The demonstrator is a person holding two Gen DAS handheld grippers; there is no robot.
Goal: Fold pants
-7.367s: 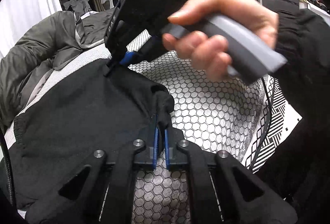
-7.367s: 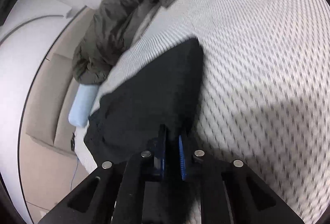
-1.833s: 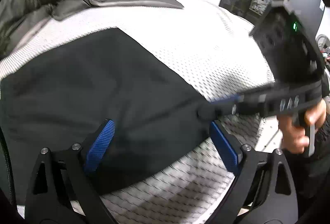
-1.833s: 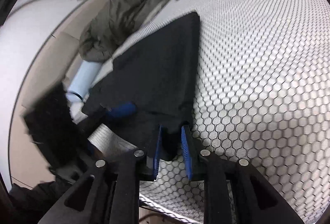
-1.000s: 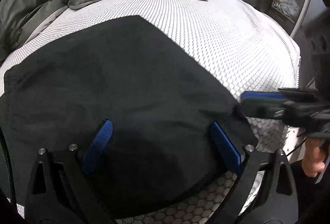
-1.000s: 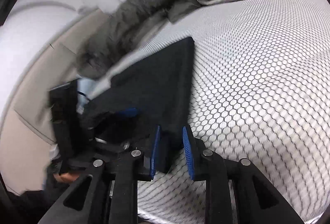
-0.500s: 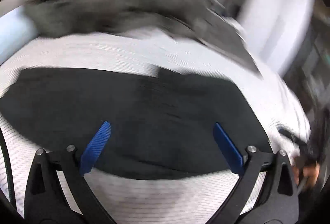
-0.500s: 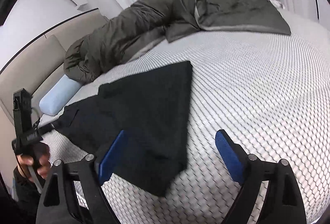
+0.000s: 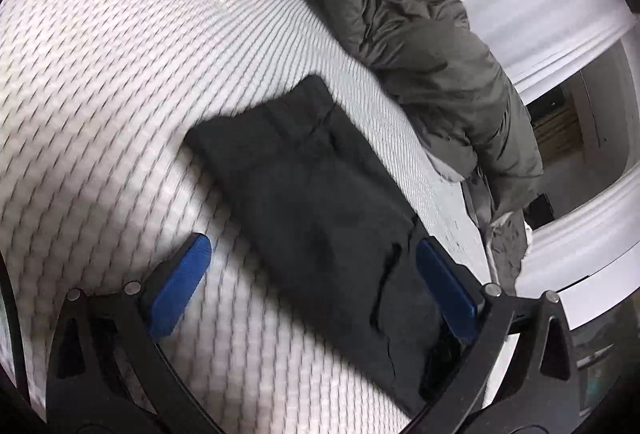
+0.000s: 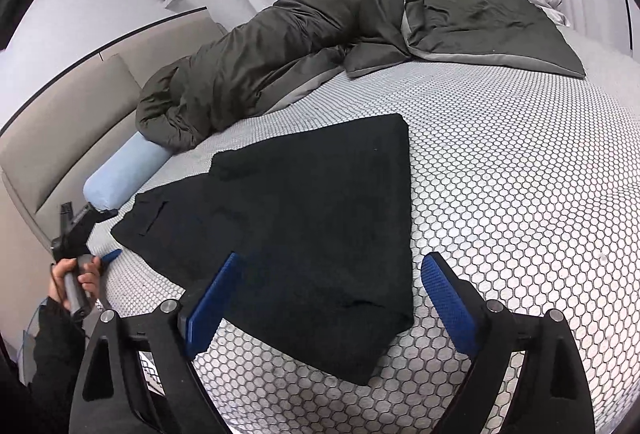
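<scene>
Black pants lie flat and folded on the bed's white honeycomb cover. Over their near corner my right gripper stands open and holds nothing; its left finger hangs over the cloth, its right finger over bare cover. In the left wrist view the pants run diagonally, and a pocket slit shows near my left gripper. Its jaws are opening wide above that end, with no pad pressing on the cloth. In the right wrist view a person's hand holds this left gripper at the pants' far left end.
A bunched grey-green duvet lies along the back of the bed, also seen as the duvet in the left view. A light blue bolster rests against the beige headboard. White curtains hang behind.
My right gripper has let go of the pants' corner, opened wide and drawn back a little. My left gripper has swung across to the pants' other end and rolled.
</scene>
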